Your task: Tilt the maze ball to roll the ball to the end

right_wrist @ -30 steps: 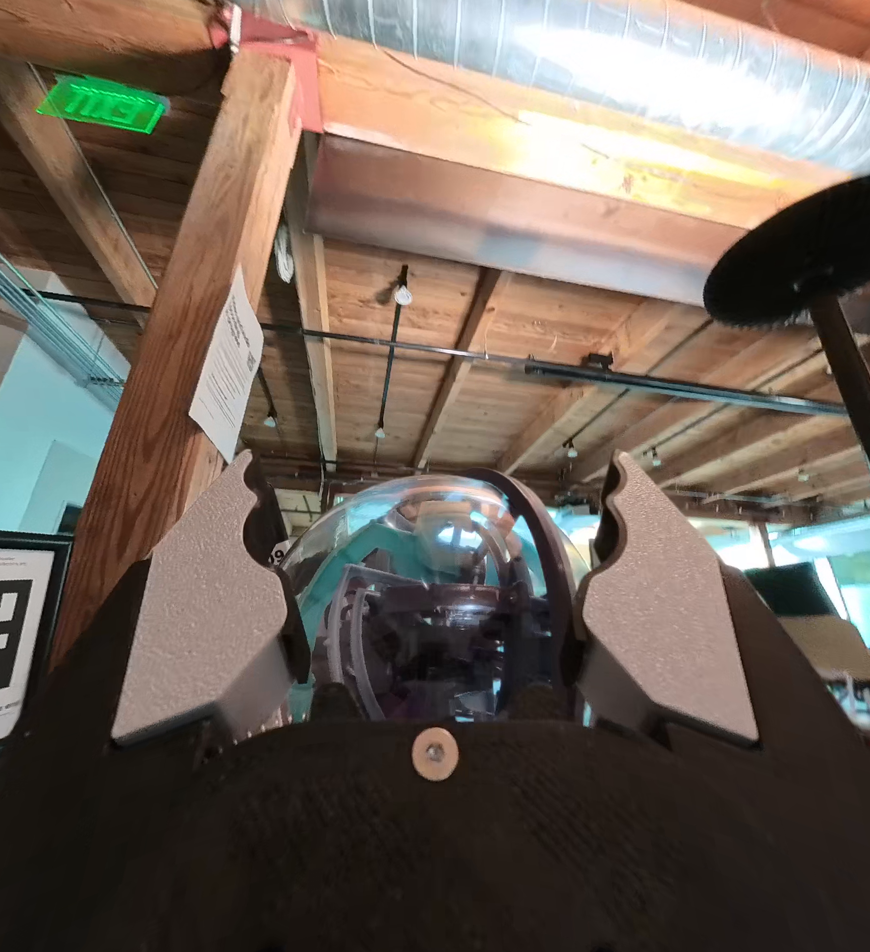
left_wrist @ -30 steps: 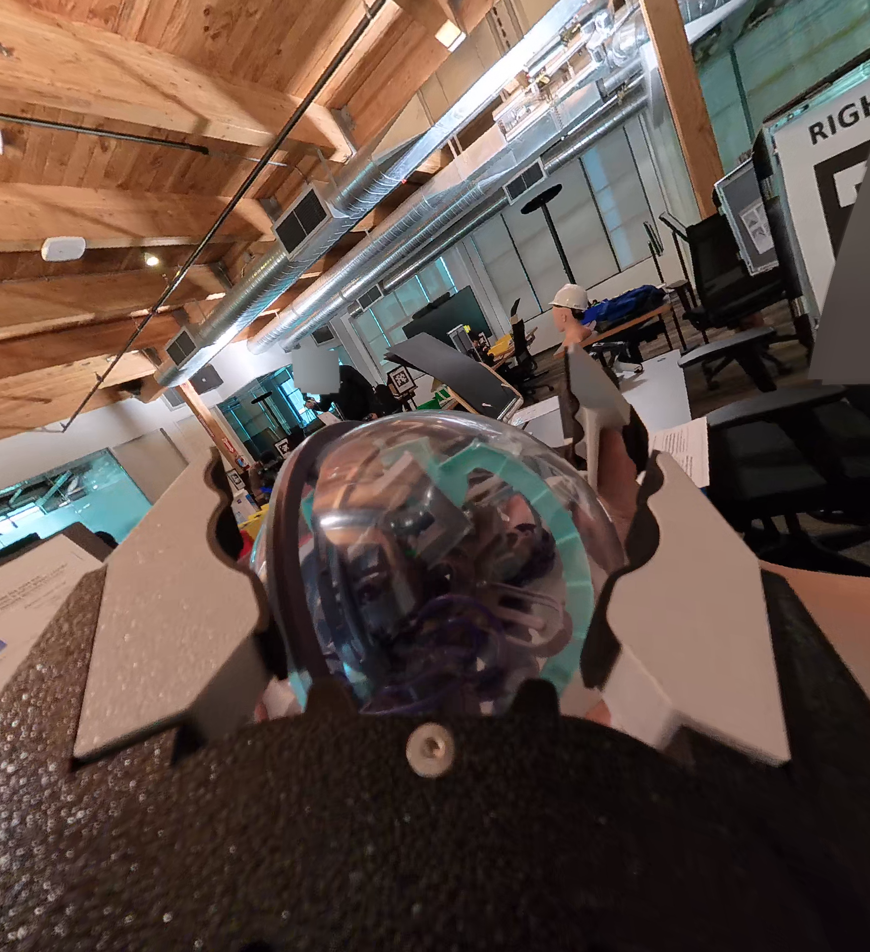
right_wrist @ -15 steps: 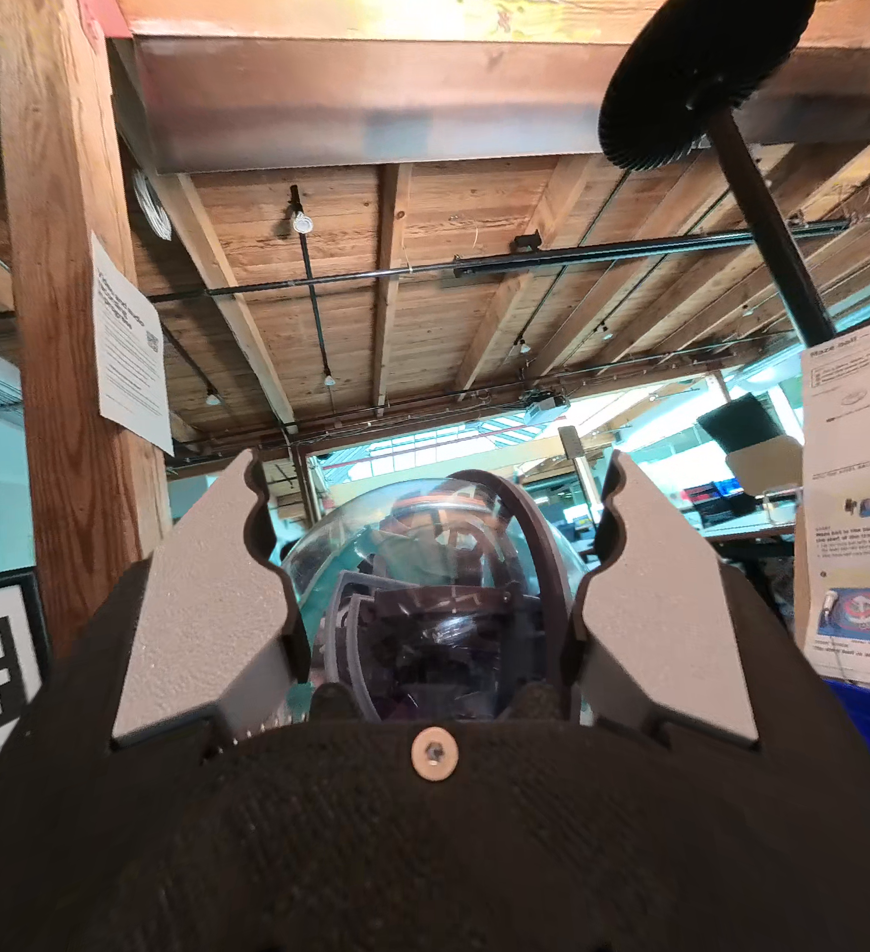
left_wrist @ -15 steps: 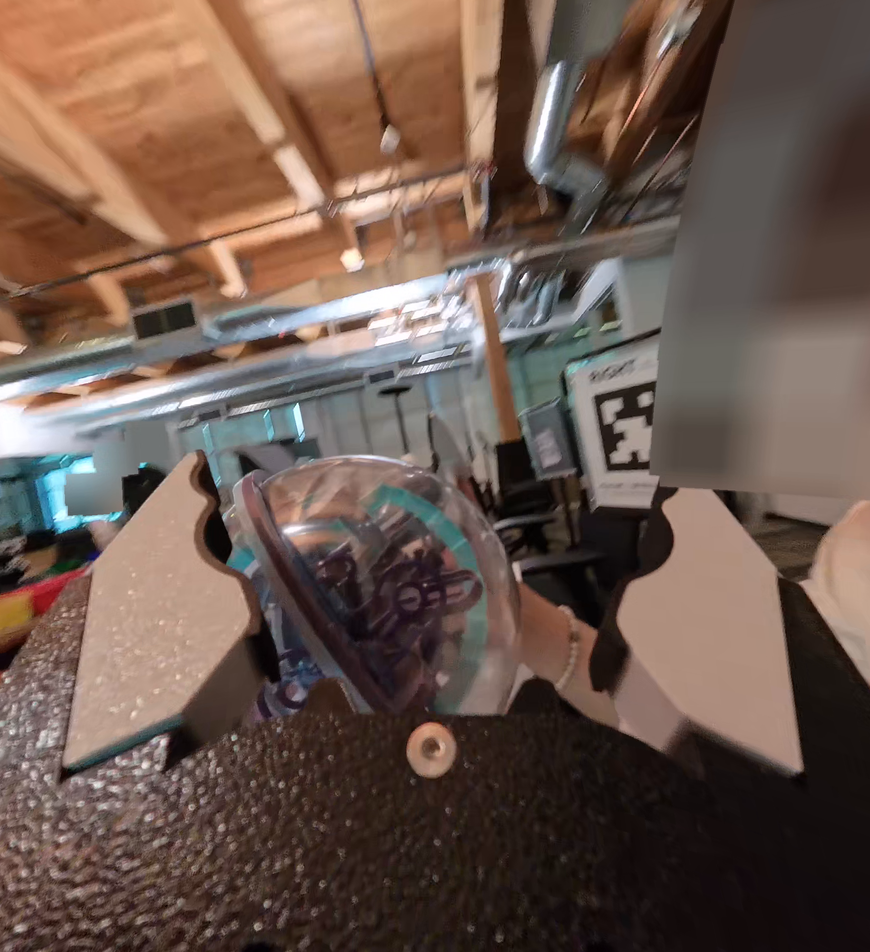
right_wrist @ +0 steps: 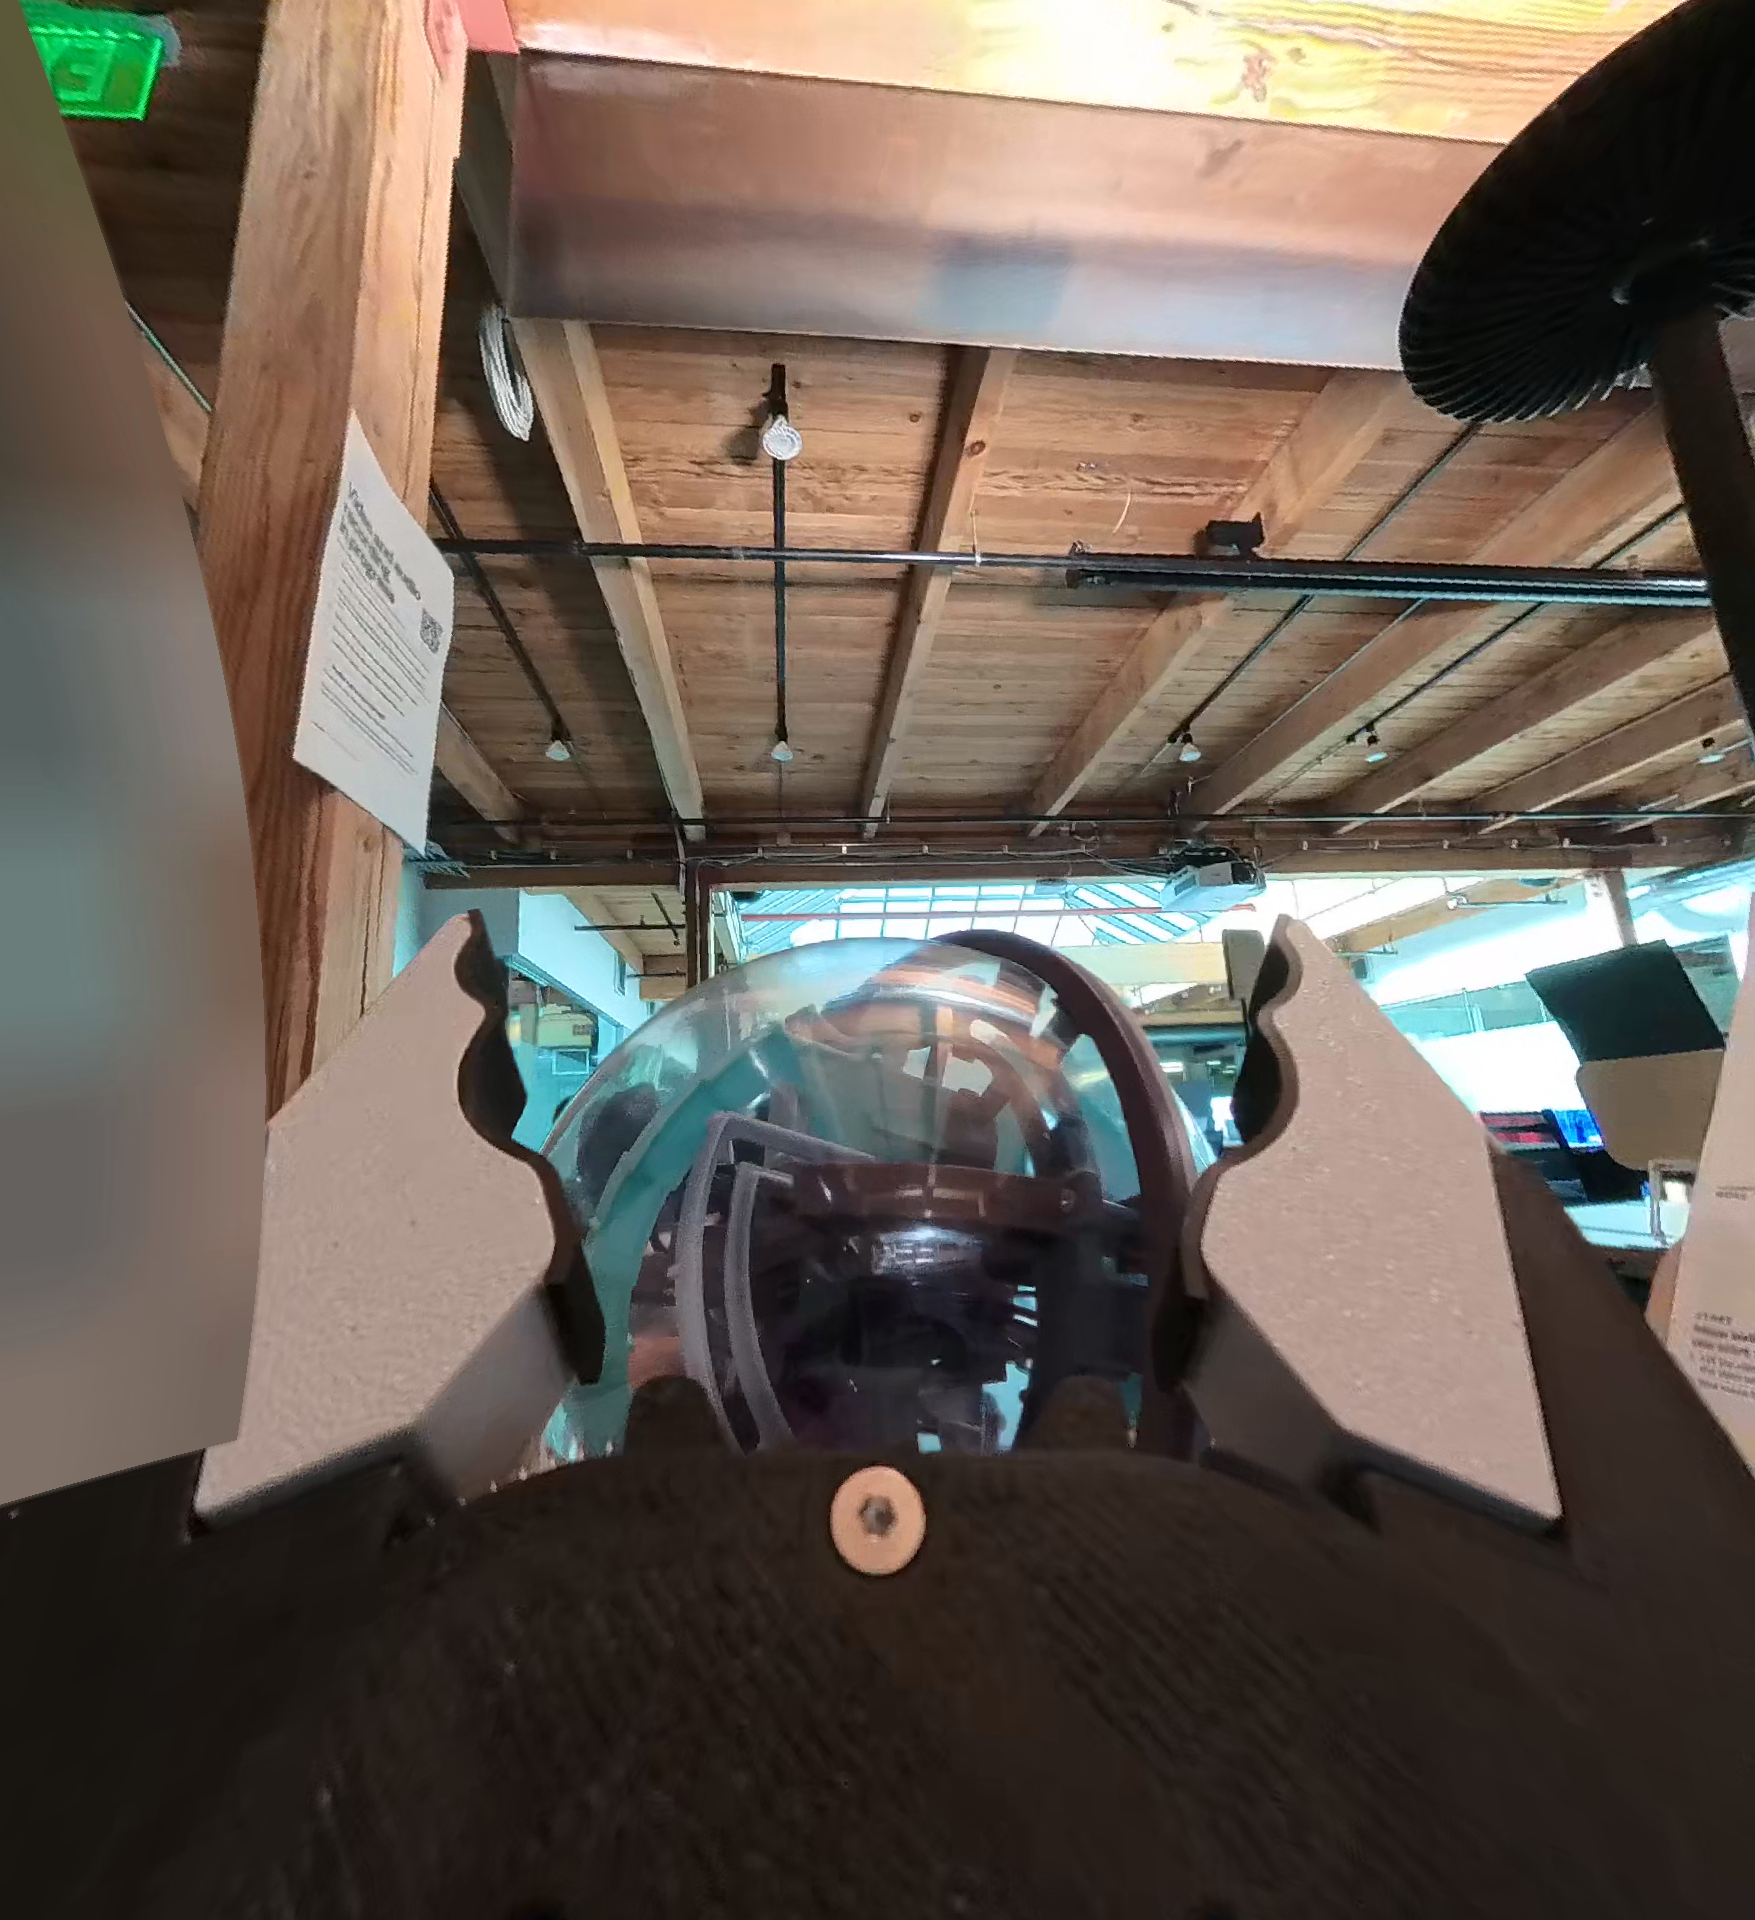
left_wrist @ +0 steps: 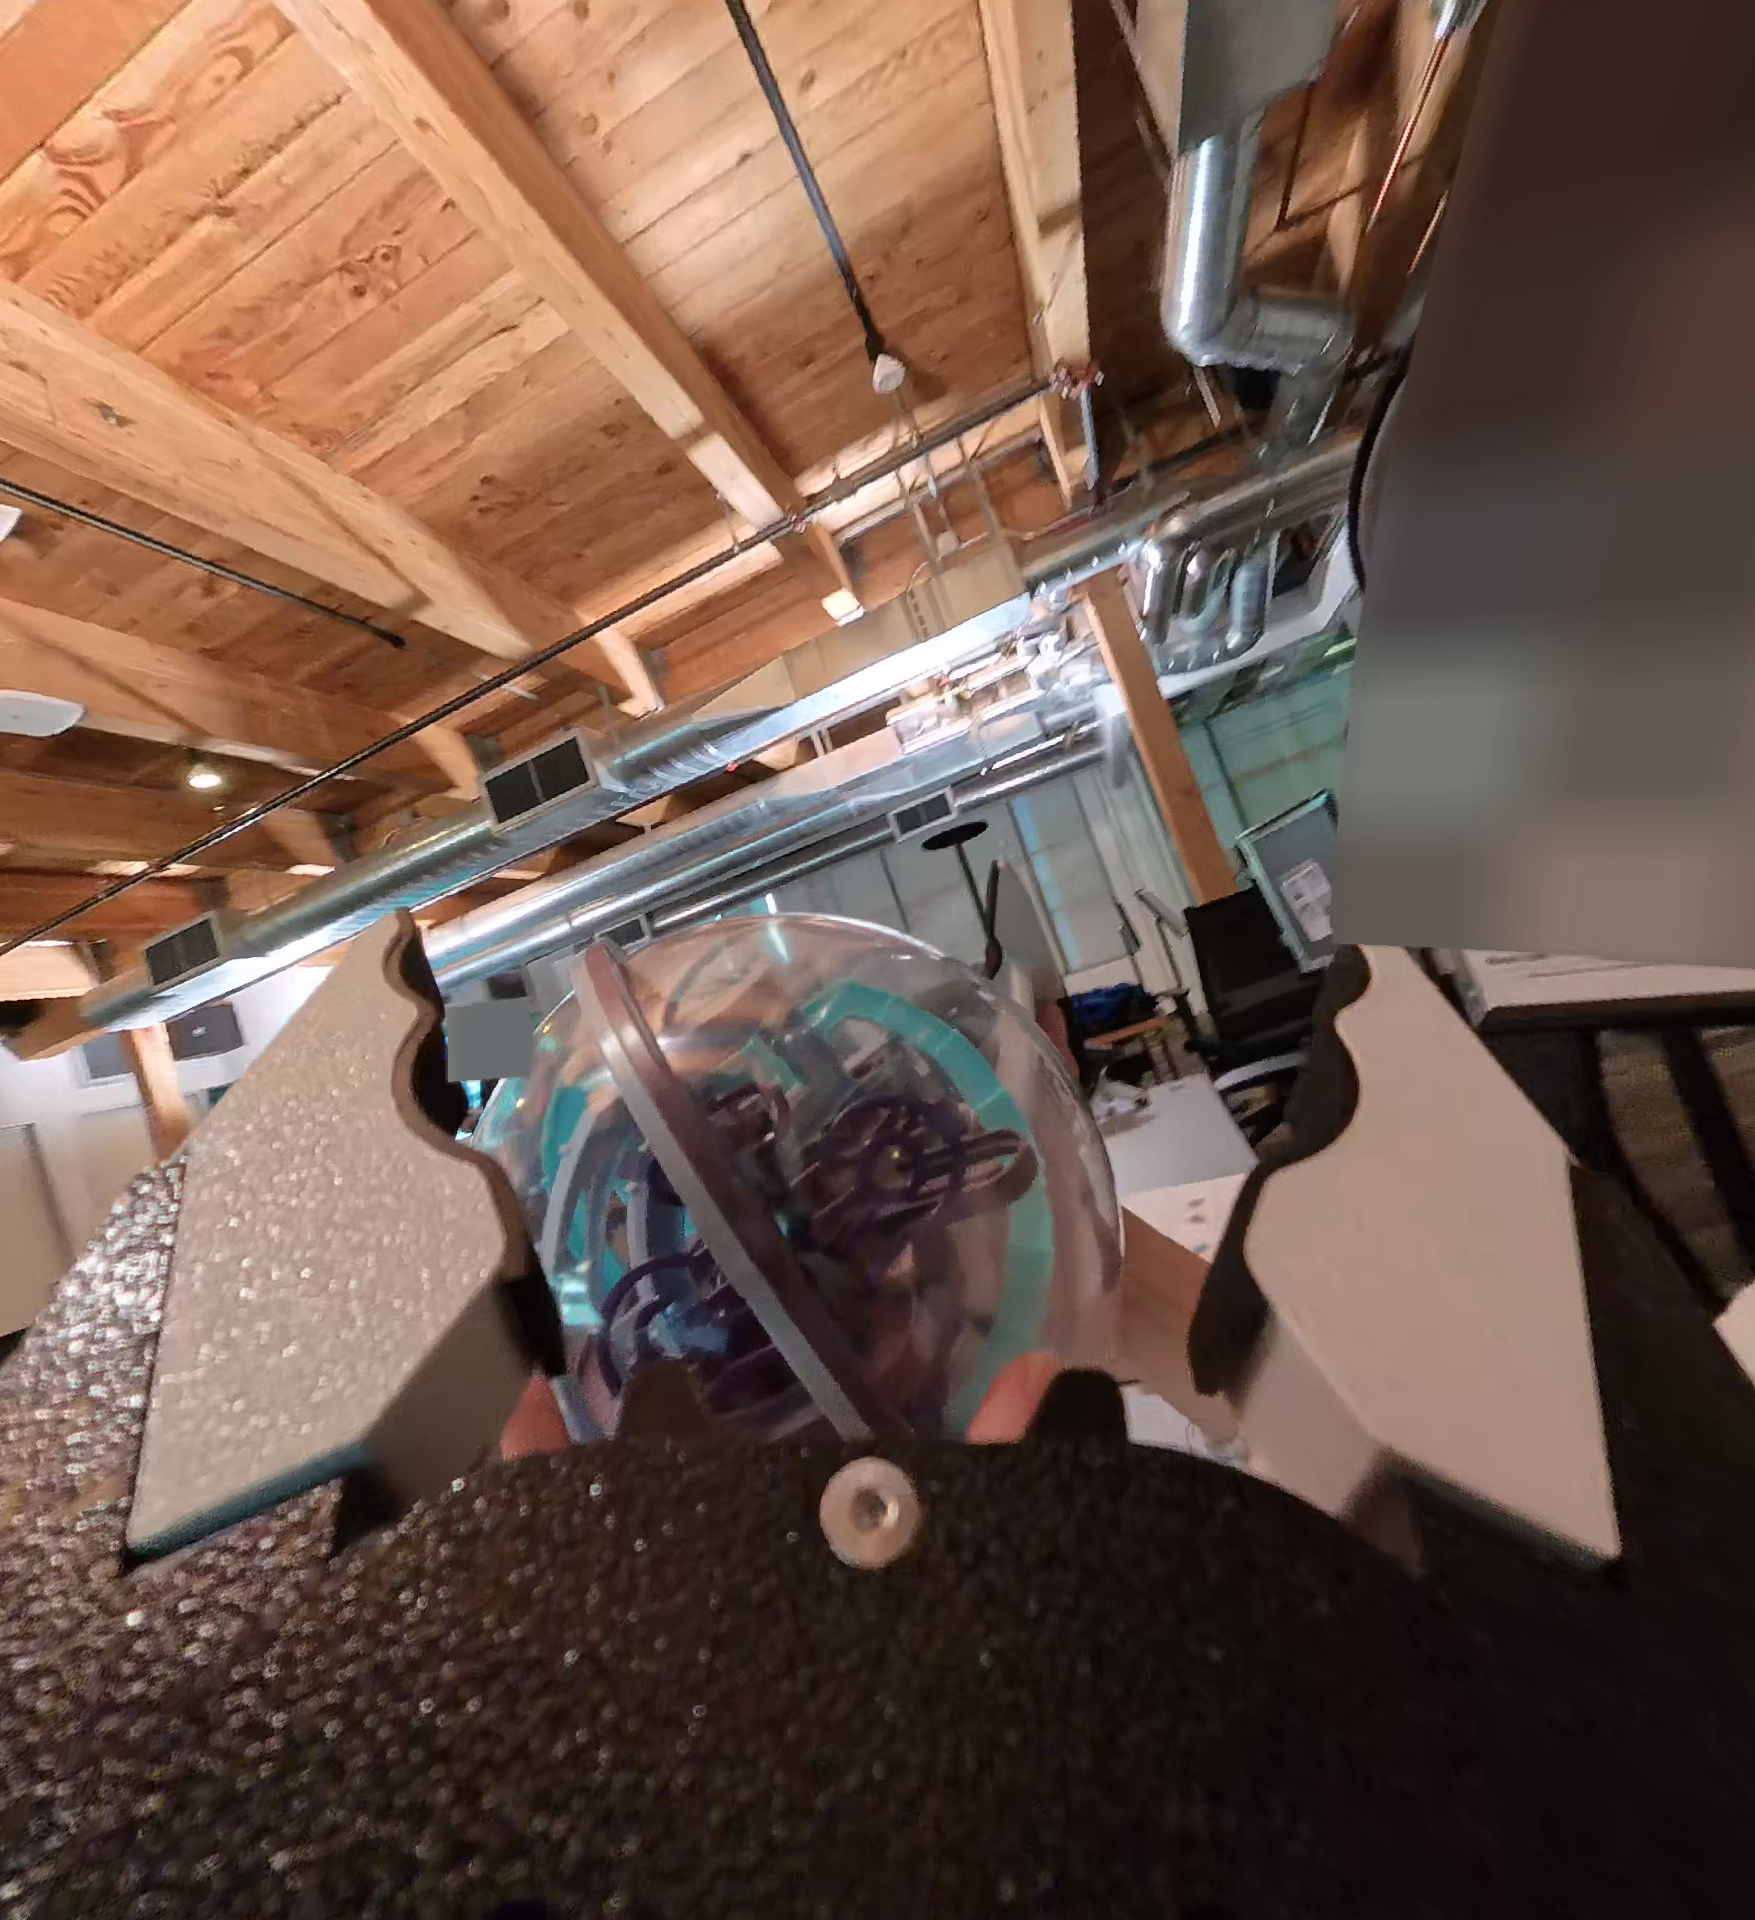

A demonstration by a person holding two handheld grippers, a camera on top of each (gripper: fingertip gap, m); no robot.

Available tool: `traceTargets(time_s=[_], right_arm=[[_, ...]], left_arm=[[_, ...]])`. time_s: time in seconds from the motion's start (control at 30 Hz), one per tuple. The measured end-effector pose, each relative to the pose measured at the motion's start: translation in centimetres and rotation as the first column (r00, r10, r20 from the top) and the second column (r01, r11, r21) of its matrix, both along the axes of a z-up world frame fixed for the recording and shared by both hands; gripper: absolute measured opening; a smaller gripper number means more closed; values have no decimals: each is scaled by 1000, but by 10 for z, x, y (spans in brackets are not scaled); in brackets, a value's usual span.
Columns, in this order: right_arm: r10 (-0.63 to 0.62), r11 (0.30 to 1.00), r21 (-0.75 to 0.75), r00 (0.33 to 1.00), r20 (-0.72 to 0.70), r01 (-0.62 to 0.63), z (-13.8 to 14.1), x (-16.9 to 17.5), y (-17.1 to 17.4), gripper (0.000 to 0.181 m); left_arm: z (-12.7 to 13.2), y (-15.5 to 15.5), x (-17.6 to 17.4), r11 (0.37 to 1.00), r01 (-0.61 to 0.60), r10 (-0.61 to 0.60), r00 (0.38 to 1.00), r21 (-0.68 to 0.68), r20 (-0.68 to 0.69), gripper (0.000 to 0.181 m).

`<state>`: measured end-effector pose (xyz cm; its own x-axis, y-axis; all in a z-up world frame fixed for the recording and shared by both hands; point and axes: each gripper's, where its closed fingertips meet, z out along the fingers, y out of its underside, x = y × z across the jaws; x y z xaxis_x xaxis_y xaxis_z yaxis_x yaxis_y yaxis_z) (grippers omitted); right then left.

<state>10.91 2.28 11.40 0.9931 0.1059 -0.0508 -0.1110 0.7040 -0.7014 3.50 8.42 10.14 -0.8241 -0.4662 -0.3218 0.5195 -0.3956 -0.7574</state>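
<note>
Wooden ceiling beams (right_wrist: 914, 644) fill the background. Both my grippers point upward. My right gripper (right_wrist: 878, 1174) pinches the maze ball (right_wrist: 883, 1195), its dark seam ring arching upright near the right finger. My left gripper (left_wrist: 873, 1174) is spread wide around the ball (left_wrist: 831, 1164), whose seam leans left; only the left finger looks like it touches it. I cannot find the small ball inside the tracks.

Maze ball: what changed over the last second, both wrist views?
Left wrist view: the maze ball shifted toward the left finger and its dark seam ring swung from the left edge to a diagonal across the middle; a gap opened to the right finger. Background swung from ceiling to room and partly back, so the whole hold rotated. Right gripper grip looks unchanged.
</note>
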Motion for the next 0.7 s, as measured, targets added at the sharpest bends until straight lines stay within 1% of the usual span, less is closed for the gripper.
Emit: traceTargets(time_s=[0.1,0.2,0.27,0.47,0.5,0.57,0.7], right_arm=[[15,999,30,1000,2,-15,4,14,0,142],[24,997,77,1000,6,-25,8,27,-5,141],[18,996,85,1000,0,-18,8,37,-7,141],[-41,996,74,999,16,40,-5,66,-9,140],[-49,997,63,999,13,48,-7,72,-8,140],[-55,995,85,998,36,52,-7,78,-11,138],[-41,994,106,997,70,33,-5,80,-10,133]], left_arm=[[7,-4,14,998,-46,45,999,42,19,157],[14,-7,24,996,-70,67,996,60,55,157],[13,-8,35,995,-75,71,996,67,61,157],[-3,-5,71,999,4,-5,999,43,34,157],[-3,-2,76,1000,13,-14,998,24,56,157],[-4,-2,82,999,37,-39,997,32,64,157],[-6,1,86,999,21,-24,996,41,89,157]])
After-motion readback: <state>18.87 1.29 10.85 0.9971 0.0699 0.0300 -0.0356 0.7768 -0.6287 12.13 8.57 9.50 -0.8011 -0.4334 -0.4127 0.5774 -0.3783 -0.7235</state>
